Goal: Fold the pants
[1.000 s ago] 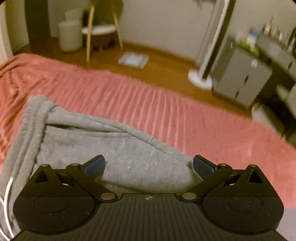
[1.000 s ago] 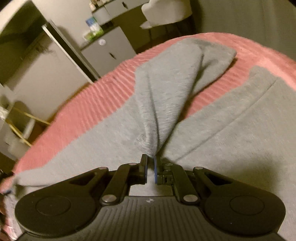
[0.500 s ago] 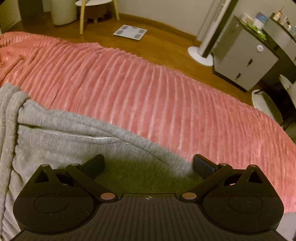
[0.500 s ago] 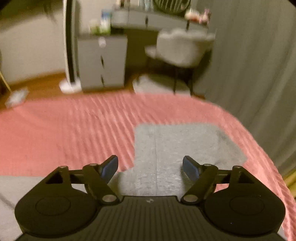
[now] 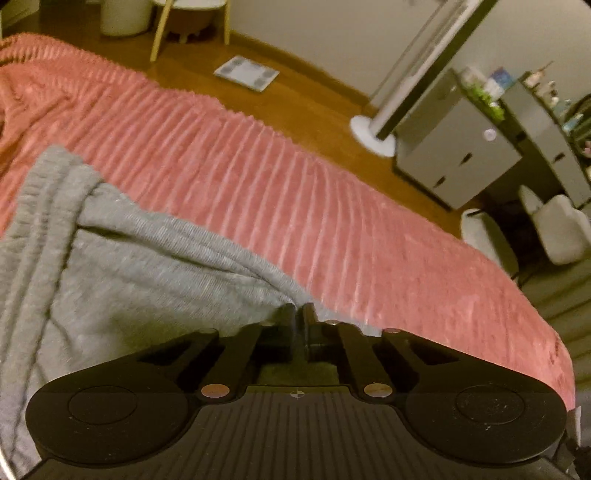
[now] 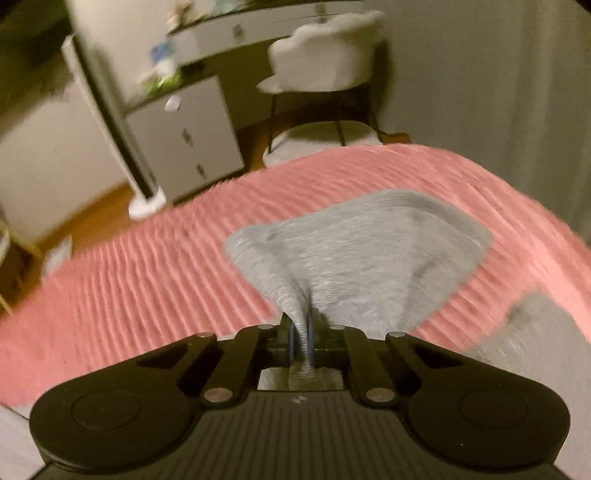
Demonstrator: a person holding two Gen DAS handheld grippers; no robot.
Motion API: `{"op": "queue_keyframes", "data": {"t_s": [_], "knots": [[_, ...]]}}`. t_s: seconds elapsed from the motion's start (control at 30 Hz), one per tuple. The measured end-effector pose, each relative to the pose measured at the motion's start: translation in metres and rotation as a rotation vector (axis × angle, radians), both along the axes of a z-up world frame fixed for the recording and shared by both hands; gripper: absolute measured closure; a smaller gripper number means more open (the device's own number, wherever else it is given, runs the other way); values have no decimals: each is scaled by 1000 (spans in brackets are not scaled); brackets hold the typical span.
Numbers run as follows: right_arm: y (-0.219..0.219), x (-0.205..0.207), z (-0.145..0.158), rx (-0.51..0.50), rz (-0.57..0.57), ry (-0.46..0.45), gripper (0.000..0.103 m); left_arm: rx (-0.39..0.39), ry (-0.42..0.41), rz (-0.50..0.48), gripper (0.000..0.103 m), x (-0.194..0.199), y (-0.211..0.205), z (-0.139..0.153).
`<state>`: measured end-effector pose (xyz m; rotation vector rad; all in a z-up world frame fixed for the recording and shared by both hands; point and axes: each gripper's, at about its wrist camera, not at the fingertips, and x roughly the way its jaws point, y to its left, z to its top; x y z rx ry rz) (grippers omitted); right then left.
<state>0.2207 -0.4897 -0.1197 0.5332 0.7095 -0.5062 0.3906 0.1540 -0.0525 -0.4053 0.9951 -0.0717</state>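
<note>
Grey knit pants [image 5: 122, 273] lie on a pink ribbed bedspread [image 5: 277, 192]. In the left wrist view my left gripper [image 5: 299, 314] is shut on the pants' right-hand edge, with the ribbed waistband [image 5: 44, 206] running up the left. In the right wrist view my right gripper [image 6: 301, 325] is shut on a pinched fold of a grey pant leg [image 6: 354, 251], which fans out ahead on the bedspread [image 6: 147, 280]. More grey cloth [image 6: 532, 343] lies at the right.
Beyond the bed's far edge is wooden floor with a white scale [image 5: 246, 72], a tower fan [image 5: 373, 136], a grey cabinet [image 5: 458, 155], a stool [image 5: 188, 14] and a white chair [image 6: 325, 55]. A curtain [image 6: 517, 92] hangs at the right.
Both grippers were open half a second ago and have now shut on the grey cloth. The right gripper has raised its fold of the leg off the bedspread.
</note>
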Motion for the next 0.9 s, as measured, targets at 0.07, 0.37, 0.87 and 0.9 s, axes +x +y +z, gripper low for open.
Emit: {"op": "queue_keyframes", "data": {"t_s": [0.07, 0.37, 0.87, 0.9], "knots": [[-4, -26, 6, -2, -32, -34, 97, -11, -41, -6, 102, -22, 6, 8], [-7, -60, 2, -52, -38, -8, 96, 18, -48, 16, 79, -47, 15, 8], [9, -24, -14, -69, 1, 47, 96, -59, 167, 269, 54, 59, 9, -31], [9, -25, -15, -70, -1, 48, 96, -36, 159, 269, 78, 57, 10, -29]]}}
